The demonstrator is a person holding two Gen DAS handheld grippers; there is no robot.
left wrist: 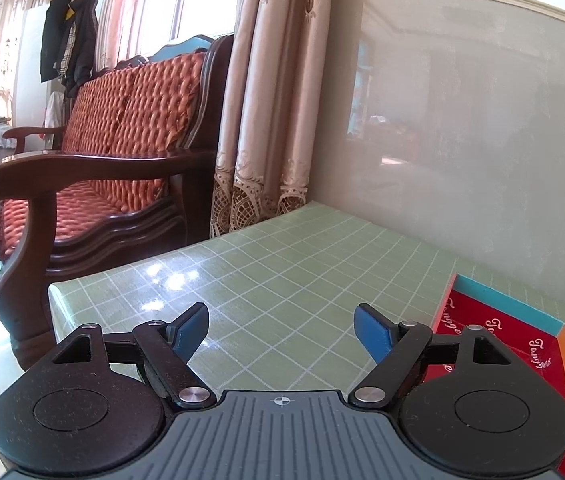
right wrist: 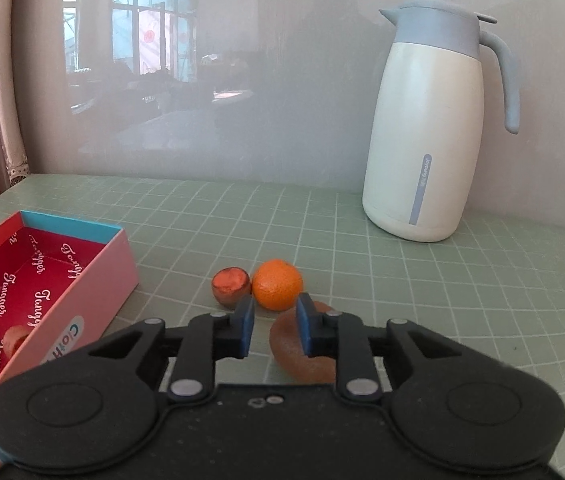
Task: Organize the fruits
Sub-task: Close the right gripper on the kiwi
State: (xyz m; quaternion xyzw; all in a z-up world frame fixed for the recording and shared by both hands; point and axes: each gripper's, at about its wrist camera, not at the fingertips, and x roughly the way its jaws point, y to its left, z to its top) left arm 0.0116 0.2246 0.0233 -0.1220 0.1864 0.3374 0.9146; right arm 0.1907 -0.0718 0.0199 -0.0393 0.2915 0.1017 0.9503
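On the green checked table [right wrist: 362, 280], a bright, dimpled orange [right wrist: 277, 285] sits touching a reddish-brown fruit [right wrist: 230, 286], right of the red-lined box [right wrist: 94, 276]. Right gripper [right wrist: 273, 330] hovers parted, empty; left gripper [left wrist: 281, 330] spread wide.

Green gridded table against the wall, with a box, a jug and loose fruit on it.

The table [right wrist: 422, 280] is covered in a pale green cloth ruled with white squares, and its far edge meets a glossy grey wall. On its left side lies an open box [right wrist: 94, 276], pink outside and red inside. A white jug with a blue-grey lid and handle [right wrist: 422, 140] stands upright toward the back right, close to the wall. Near the middle an orange [right wrist: 277, 290] sits just beside a small reddish fruit [right wrist: 230, 286], the two about touching. A brownish rounded fruit [right wrist: 302, 356] lies nearer, just in front of the orange.
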